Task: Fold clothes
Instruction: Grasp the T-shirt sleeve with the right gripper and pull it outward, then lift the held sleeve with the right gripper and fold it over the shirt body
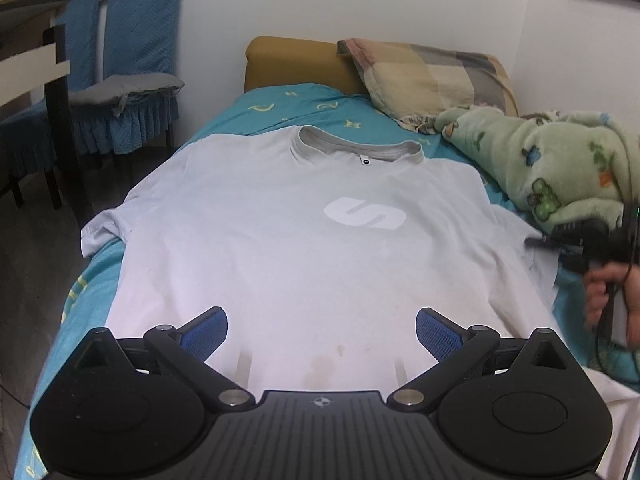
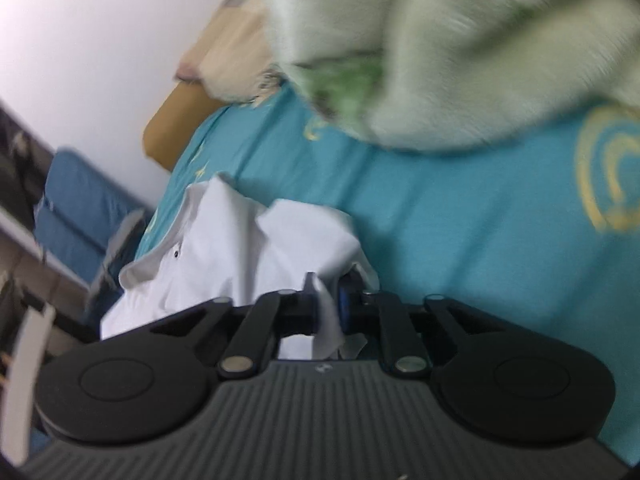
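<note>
Pinching T-shirt sleeve, right tool angled down; left tool spread.

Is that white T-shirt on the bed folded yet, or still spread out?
Spread out: the T-shirt lies flat, front up; the right gripper pinches one sleeve.

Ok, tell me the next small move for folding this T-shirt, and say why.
Probably lift the right gripper and carry the sleeve inward over the white T-shirt. Its jaws are shut on the sleeve fabric, while the rest of the shirt lies flat, face up, on the teal bedsheet. The left gripper is open above the hem, holding nothing, so it could pin that end.
</note>
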`<state>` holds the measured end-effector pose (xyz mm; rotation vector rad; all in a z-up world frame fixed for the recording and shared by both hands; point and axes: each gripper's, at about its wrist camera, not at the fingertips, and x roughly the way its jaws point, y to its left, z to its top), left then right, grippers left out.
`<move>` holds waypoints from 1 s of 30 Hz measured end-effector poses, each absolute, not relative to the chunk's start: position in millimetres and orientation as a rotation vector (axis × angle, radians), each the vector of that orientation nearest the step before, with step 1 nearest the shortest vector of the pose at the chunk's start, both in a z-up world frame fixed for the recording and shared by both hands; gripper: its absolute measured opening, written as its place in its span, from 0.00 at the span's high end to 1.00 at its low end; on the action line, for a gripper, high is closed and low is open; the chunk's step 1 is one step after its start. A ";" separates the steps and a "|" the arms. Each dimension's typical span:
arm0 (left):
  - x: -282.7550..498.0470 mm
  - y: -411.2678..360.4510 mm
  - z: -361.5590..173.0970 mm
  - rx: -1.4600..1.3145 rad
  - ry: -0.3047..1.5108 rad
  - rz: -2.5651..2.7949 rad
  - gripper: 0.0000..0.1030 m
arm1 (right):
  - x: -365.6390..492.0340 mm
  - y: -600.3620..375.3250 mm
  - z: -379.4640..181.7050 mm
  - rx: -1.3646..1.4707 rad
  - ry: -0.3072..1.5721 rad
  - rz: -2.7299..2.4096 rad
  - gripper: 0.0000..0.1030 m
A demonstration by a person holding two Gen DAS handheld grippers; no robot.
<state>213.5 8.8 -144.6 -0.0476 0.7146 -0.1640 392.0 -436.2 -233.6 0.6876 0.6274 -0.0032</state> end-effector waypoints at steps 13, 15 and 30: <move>217.6 10.3 -147.1 -0.050 0.705 -0.168 0.01 | 407.6 -463.3 -198.3 0.442 0.433 -0.247 0.84; 218.8 12.0 -147.6 -0.055 0.704 -0.163 0.01 | 408.6 -466.7 -198.3 0.473 0.446 -0.226 0.62; 201.2 29.6 -127.4 -0.143 0.660 -0.112 0.01 | 320.1 -466.6 -229.4 1.094 0.531 -0.181 0.18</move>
